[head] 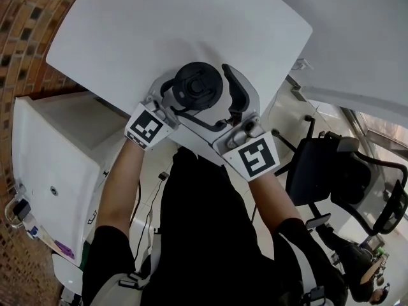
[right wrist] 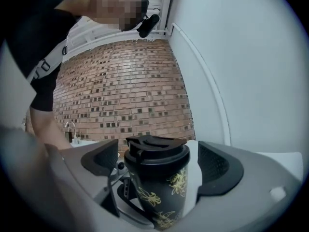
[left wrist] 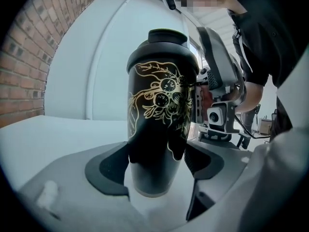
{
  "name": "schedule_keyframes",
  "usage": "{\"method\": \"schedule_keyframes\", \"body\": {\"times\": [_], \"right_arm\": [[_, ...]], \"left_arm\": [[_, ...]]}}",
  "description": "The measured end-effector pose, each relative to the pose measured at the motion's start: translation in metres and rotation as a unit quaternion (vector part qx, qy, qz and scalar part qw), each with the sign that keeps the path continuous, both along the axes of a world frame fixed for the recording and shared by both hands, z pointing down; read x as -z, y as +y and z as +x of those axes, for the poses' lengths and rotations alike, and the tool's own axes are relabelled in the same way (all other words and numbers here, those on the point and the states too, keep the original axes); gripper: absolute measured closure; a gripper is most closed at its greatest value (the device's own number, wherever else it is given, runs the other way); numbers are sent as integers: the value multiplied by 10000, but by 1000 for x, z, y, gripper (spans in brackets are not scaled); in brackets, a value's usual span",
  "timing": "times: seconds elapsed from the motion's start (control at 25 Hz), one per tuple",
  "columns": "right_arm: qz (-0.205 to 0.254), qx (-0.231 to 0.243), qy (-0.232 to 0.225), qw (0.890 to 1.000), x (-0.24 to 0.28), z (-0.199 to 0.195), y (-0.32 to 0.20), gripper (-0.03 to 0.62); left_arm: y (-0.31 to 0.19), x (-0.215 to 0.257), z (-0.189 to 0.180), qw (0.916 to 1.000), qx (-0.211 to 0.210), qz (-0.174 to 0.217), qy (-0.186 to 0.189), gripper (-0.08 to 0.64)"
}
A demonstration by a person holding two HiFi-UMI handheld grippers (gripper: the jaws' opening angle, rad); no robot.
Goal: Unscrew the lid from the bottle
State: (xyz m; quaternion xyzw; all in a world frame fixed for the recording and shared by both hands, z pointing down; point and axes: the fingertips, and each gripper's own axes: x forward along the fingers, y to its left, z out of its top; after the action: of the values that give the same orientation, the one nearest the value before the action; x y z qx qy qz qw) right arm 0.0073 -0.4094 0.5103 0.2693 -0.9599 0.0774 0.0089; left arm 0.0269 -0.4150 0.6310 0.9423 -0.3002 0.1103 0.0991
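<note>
The left tool closes round the lower body of a black bottle printed with a gold floral design, its dark pads lying against the bottle's two sides just above the base. The right tool stands spread wide at the height of the black lid, one pad on either side of it, with a narrow gap showing between each pad and the lid's rim, so that it grips nothing. The lid sits on the bottle's mouth. The bottle stands upright on the white bench, near the edge closest to the person, whose bare forearms reach in from below in the head view. Both tools meet at the bottle from the person's side, the left low, the right above it. A brick wall rises behind the bench.
</note>
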Motion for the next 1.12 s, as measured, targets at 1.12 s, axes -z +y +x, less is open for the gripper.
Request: {"method": "schedule_keyframes", "body": {"times": [1.12], "right_arm": [[345, 1070, 326, 9931, -6, -22, 1, 132]], "left_arm": [[3, 0, 1, 9991, -380, -36, 160, 199]]}}
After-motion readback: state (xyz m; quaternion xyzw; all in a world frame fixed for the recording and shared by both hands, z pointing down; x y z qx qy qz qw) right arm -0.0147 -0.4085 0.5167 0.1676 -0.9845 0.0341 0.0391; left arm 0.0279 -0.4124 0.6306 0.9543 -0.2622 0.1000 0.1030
